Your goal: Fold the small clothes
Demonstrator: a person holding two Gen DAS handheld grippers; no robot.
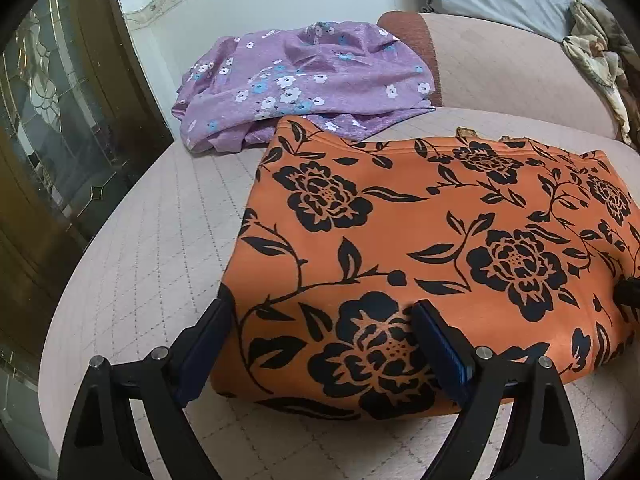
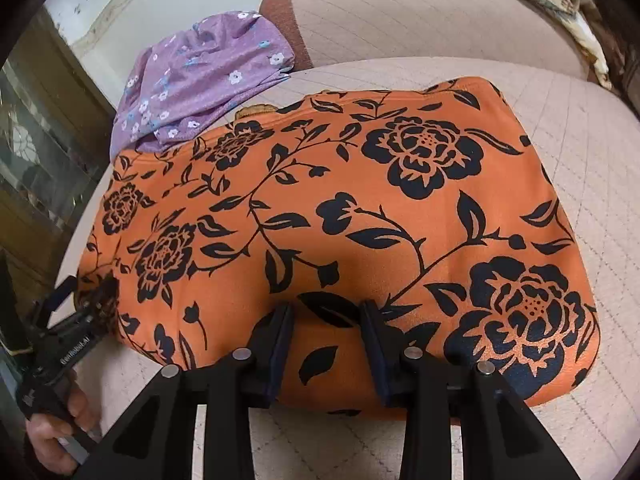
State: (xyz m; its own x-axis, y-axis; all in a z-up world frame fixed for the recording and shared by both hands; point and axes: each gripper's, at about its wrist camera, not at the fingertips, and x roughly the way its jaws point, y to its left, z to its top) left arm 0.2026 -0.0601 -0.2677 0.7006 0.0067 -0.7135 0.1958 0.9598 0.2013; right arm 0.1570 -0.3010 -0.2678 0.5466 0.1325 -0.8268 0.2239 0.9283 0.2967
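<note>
An orange cloth with black flowers [image 1: 420,232] lies folded flat on the pale quilted cushion [image 1: 132,272]; it also fills the right wrist view [image 2: 340,220]. My left gripper [image 1: 320,316] is open, its fingers straddling the cloth's near left corner. It also shows in the right wrist view [image 2: 86,304] at the cloth's left edge. My right gripper [image 2: 326,312] is open with a narrower gap, its fingertips resting on the cloth's near edge. A crumpled purple flowered cloth [image 1: 296,80] lies behind the orange one, also in the right wrist view [image 2: 196,76].
The cushion's backrest [image 1: 512,68] rises behind the cloths. A patterned beige fabric [image 1: 596,48] hangs at the far right. A glass-panelled wooden door [image 1: 52,128] stands to the left. Bare quilted cushion [image 2: 580,128] shows right of the orange cloth.
</note>
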